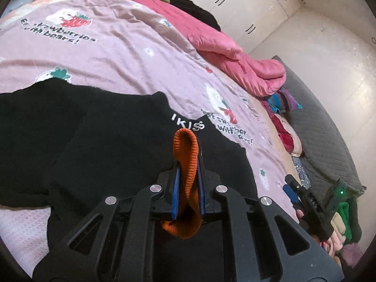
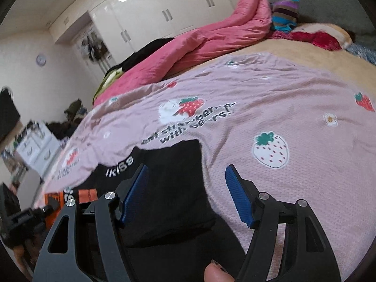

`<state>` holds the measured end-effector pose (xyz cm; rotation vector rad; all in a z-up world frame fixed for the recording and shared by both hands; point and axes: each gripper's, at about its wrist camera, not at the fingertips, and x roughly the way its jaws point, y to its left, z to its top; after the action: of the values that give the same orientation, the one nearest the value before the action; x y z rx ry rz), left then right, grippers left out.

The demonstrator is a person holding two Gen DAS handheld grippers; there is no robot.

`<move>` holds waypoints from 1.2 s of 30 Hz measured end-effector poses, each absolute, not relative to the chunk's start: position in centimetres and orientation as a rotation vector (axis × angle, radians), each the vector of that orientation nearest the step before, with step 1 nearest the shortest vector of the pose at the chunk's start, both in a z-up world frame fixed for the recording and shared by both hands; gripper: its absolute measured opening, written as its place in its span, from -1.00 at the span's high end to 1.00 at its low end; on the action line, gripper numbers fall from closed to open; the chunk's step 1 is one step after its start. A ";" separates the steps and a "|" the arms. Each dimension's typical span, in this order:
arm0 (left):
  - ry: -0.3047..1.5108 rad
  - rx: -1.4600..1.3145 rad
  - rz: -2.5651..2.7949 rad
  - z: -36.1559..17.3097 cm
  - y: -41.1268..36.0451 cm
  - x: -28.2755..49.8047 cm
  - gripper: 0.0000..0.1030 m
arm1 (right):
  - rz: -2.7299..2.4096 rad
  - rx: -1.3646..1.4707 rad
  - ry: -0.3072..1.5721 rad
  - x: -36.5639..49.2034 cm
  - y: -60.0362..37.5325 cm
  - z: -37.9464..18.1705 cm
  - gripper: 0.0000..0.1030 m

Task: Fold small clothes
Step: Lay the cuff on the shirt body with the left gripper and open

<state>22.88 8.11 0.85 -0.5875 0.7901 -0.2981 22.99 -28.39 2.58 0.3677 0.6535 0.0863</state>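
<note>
Lying flat on the pink strawberry-print sheet (image 1: 122,54), black garment (image 1: 89,131) with white "KISS" lettering fills the 9 o'clock half of the left wrist view. Left gripper (image 1: 188,164) is clamped tight on its orange ribbed cuff (image 1: 186,150), fabric bulging past both pads. Right gripper (image 2: 186,183) stands wide apart, holding nothing, over the garment's edge. Pink quilt (image 1: 235,54) bunched at 1 o'clock.

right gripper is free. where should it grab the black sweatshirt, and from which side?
Judging from the right wrist view: take the black sweatshirt at its straight far hem, near the corner on the pink strawberry bedsheet. Come in low from the bedsheet side, one finger sliding under the flat edge. The open right gripper already hovers there; the left gripper pinches the orange ribbed cuff.
</note>
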 end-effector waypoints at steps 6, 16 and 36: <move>0.779 -0.575 -0.298 1.4 8.4 22.5 0.88 | 0.115 0.283 0.675 23.2 -26.3 2.5 -0.30; 0.768 -0.574 -0.204 1.7 10.2 22.0 0.81 | 0.170 0.162 0.768 24.1 -23.0 0.8 -0.30; 0.929 -0.337 -0.065 -4.3 6.0 22.9 0.17 | 0.202 0.137 0.987 25.7 -21.8 -3.7 -0.30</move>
<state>22.88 6.00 -4.27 -0.3367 0.9288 -0.0645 25.66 -21.77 -3.65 0.1365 0.9871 0.2016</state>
